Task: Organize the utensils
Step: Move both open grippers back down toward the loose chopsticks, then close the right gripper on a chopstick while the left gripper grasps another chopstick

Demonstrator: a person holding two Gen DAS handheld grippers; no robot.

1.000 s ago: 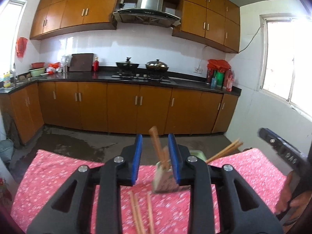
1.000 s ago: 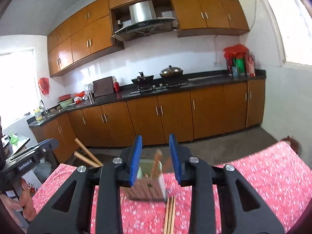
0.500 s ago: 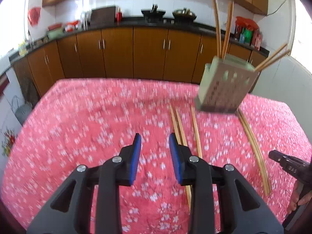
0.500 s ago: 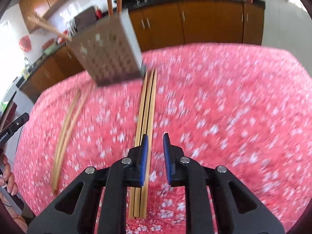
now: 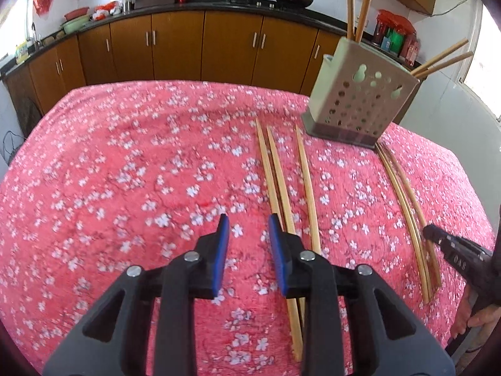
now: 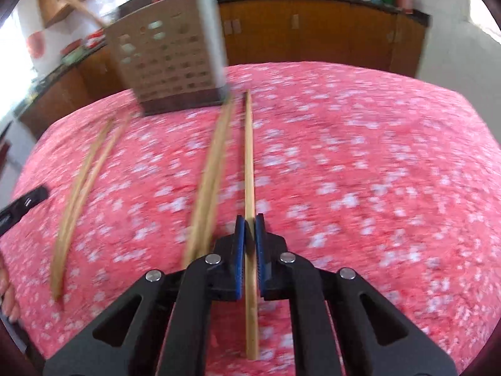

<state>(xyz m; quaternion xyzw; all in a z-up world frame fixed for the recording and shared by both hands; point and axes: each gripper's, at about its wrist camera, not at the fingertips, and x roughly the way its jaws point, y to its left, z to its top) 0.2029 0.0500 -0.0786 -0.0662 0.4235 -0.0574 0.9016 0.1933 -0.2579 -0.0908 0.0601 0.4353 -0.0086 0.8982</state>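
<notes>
A beige perforated utensil holder (image 5: 360,103) stands at the table's far right with several chopsticks upright in it; it also shows in the right wrist view (image 6: 170,53). Three wooden chopsticks (image 5: 283,185) lie on the pink floral cloth just right of my left gripper (image 5: 247,228), which is open and empty. Another pair of chopsticks (image 5: 407,213) lies further right. My right gripper (image 6: 249,222) is shut on one chopstick (image 6: 249,163) that points toward the holder, with two more chopsticks (image 6: 209,181) beside it on the left.
The pink floral tablecloth (image 5: 125,172) covers the whole table. The other gripper's black body (image 5: 460,257) is at the right edge. Brown kitchen cabinets (image 5: 188,50) and a counter stand behind the table.
Both grippers have tilted down and come lower toward the table. My right gripper has closed on a single chopstick. My left gripper stays open beside the three chopsticks.
</notes>
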